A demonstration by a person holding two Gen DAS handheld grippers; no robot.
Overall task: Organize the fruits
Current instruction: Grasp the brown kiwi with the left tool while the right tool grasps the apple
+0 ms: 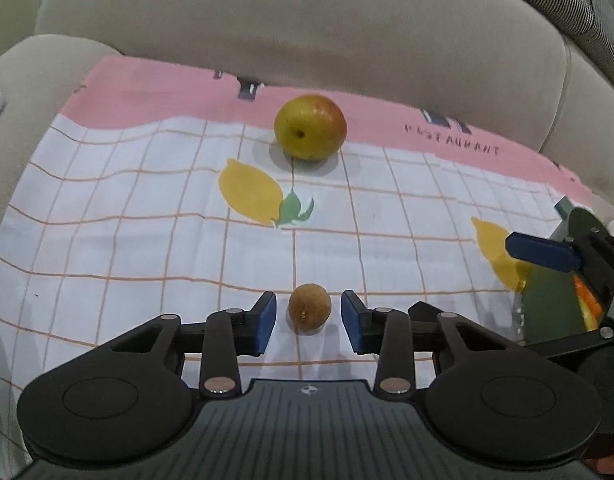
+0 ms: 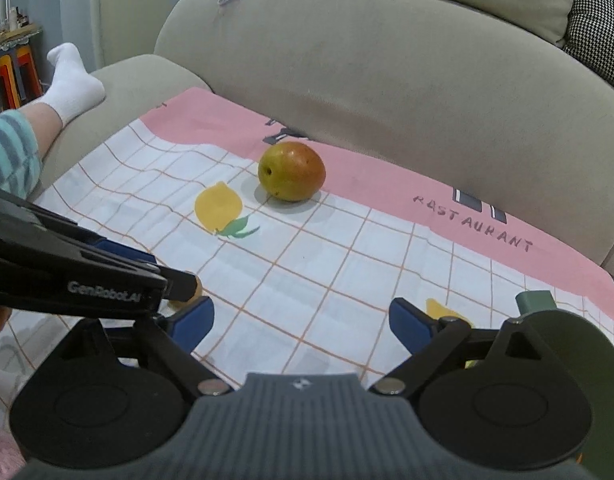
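A cloth [image 1: 147, 240] with a checked pattern, printed lemons and a pink border is spread on a beige sofa [image 1: 307, 20]. The left claw [image 1: 308, 320] is lowered over a small brown fruit [image 1: 309, 308], which lies on the cloth between the blue pads [image 1: 267, 320]. A narrow gap is seen on each side, so the fruit is not gripped. A bigger yellow-green fruit with a red side [image 1: 310, 127] is placed farther back, near the pink border. The right claw [image 2: 301, 324] is held wide open above the cloth, and nothing is between its pads. A dark green container [image 2: 567, 344] is seen just beside its right finger. A foot in a white sock [image 2: 73, 80] rests on the sofa arm.
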